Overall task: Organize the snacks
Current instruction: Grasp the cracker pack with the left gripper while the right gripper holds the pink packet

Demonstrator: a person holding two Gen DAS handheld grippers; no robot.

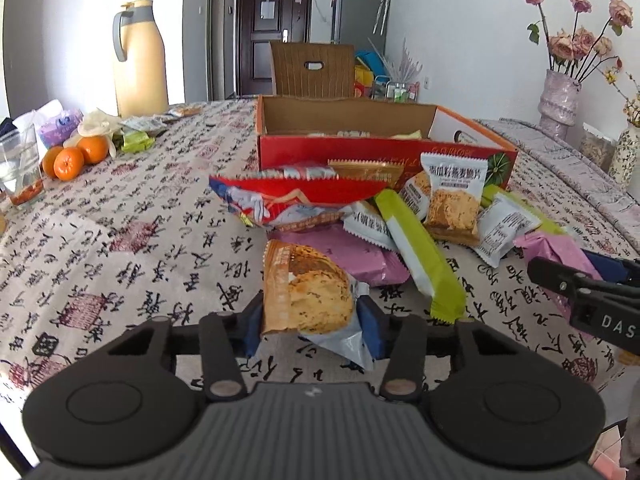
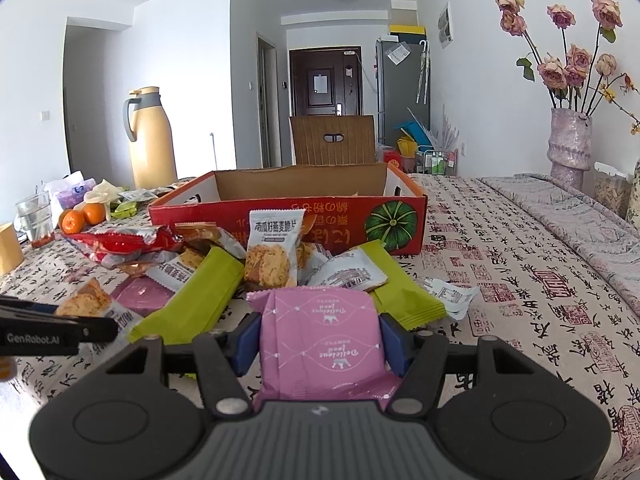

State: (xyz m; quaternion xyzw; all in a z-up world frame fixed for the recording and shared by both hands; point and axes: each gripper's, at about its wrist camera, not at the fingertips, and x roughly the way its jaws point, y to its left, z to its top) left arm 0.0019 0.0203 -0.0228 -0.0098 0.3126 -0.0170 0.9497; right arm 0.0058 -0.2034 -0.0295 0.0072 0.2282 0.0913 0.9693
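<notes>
A: At 6 o'clock in the left wrist view, left claw (image 1: 310, 316) is clamped on the orange cracker packet (image 1: 308, 288), blue pads (image 1: 370, 320) pressing both sides. Packet sits upright between them, probably so it goes into the box edge-first.

B: Right claw?

A: Right claw (image 2: 320, 340) grips the pink packet (image 2: 322, 344) across its width, flat face up. Looks secure, wrapper bulges a bit.

B: Where's the rest?

A: Snack pile (image 1: 400, 216) is on the desk (image 1: 120, 248) at 12 o'clock from both claws, touching the red box (image 2: 288, 216). Box is open-topped with only a few packets visible inside, likely the sorting target.

B: Progress?

A: Early, I'd say. Most packets are outside. Both claws are loaded, so the next step is likely dropping them into the box.
</notes>
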